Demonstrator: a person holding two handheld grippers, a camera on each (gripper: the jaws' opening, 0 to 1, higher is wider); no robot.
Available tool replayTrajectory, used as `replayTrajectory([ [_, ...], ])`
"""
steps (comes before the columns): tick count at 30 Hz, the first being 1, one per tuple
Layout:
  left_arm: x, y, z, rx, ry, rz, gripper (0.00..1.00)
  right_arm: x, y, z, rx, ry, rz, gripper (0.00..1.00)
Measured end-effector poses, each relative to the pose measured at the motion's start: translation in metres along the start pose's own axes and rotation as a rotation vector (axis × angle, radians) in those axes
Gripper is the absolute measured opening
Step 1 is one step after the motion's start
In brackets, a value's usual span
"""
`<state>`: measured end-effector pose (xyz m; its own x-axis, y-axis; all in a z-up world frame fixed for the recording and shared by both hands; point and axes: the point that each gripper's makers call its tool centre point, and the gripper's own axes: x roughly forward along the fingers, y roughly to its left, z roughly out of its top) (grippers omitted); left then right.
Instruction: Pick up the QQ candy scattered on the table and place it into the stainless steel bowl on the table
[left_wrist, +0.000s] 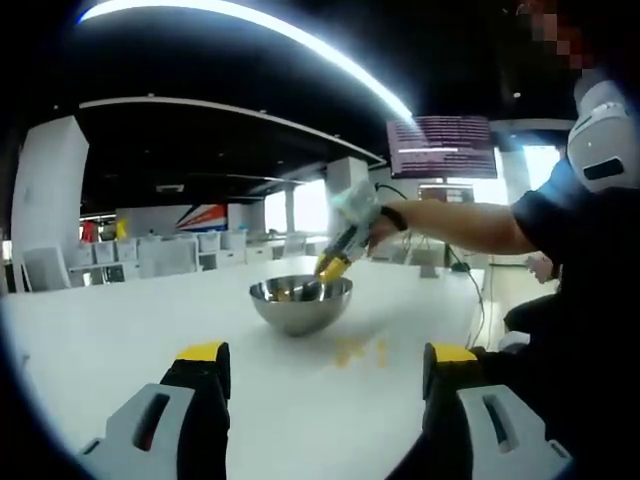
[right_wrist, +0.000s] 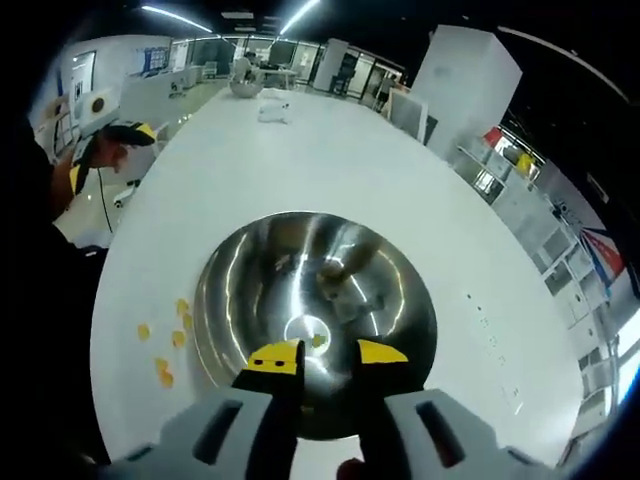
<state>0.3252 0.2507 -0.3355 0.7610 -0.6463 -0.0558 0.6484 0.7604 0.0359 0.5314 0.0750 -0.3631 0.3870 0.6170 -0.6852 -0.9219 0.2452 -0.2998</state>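
My right gripper (right_wrist: 328, 352) hangs over the bowl (right_wrist: 400, 270), jaws a bit apart, one candy (right_wrist: 316, 340) below. My left gripper (left_wrist: 325, 365) waits open. More candy (right_wrist: 165, 352) lies beside the bowl; I should go slow.

**A large open-plan office or showroom hall**

The setting is a wide indoor hall with a dark ceiling crossed by long curved strips of white light (left_wrist: 270, 30). A long, glossy white table (right_wrist: 330, 150) runs away toward twelve o'clock in the right gripper view. In the left gripper view, rows of white chairs (left_wrist: 165, 255) and desks stand at about nine to eleven o'clock. Bright windows (left_wrist: 310, 205) line the far wall, and a hanging display screen with lines of text (left_wrist: 442, 146) sits at one o'clock. Tall white square pillars (right_wrist: 465, 70) and glass-walled rooms (right_wrist: 300, 55) stand beyond the table.
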Motion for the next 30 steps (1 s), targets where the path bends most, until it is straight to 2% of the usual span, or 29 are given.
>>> replayTrajectory([
  [3, 0.0, -0.001, 0.0, 0.002, 0.001, -0.002, 0.79, -0.002, 0.004, 0.001, -0.001, -0.001, -0.001, 0.21],
  [5, 0.0, -0.002, 0.001, 0.005, 0.003, -0.004, 0.79, -0.002, -0.004, 0.001, -0.002, -0.002, 0.0, 0.21],
  [7, 0.0, -0.002, 0.001, 0.006, 0.002, -0.004, 0.79, -0.011, -0.002, 0.004, -0.009, -0.015, -0.006, 0.22],
  [10, -0.001, -0.002, 0.002, 0.005, 0.001, -0.002, 0.8, -0.033, 0.005, 0.014, 0.028, -0.082, -0.021, 0.23],
  [11, -0.001, -0.001, 0.002, 0.004, 0.001, 0.003, 0.81, -0.036, -0.002, 0.015, 0.039, -0.102, -0.03, 0.23],
  [15, -0.002, 0.008, 0.008, 0.003, -0.016, 0.029, 0.83, -0.065, 0.005, 0.023, 0.081, -0.233, -0.059, 0.23],
  [19, -0.001, 0.008, 0.015, 0.003, -0.032, 0.026, 0.83, -0.084, 0.012, 0.02, 0.12, -0.33, -0.081, 0.24],
  [23, 0.003, 0.004, 0.017, 0.012, -0.029, 0.017, 0.83, -0.105, 0.03, 0.016, 0.15, -0.426, -0.098, 0.22],
  [26, 0.006, 0.001, 0.018, 0.014, -0.028, 0.013, 0.83, -0.119, 0.039, 0.012, 0.208, -0.514, -0.12, 0.22],
  [30, 0.008, -0.003, 0.021, 0.018, -0.029, 0.008, 0.83, -0.128, 0.049, 0.002, 0.249, -0.564, -0.139, 0.22],
])
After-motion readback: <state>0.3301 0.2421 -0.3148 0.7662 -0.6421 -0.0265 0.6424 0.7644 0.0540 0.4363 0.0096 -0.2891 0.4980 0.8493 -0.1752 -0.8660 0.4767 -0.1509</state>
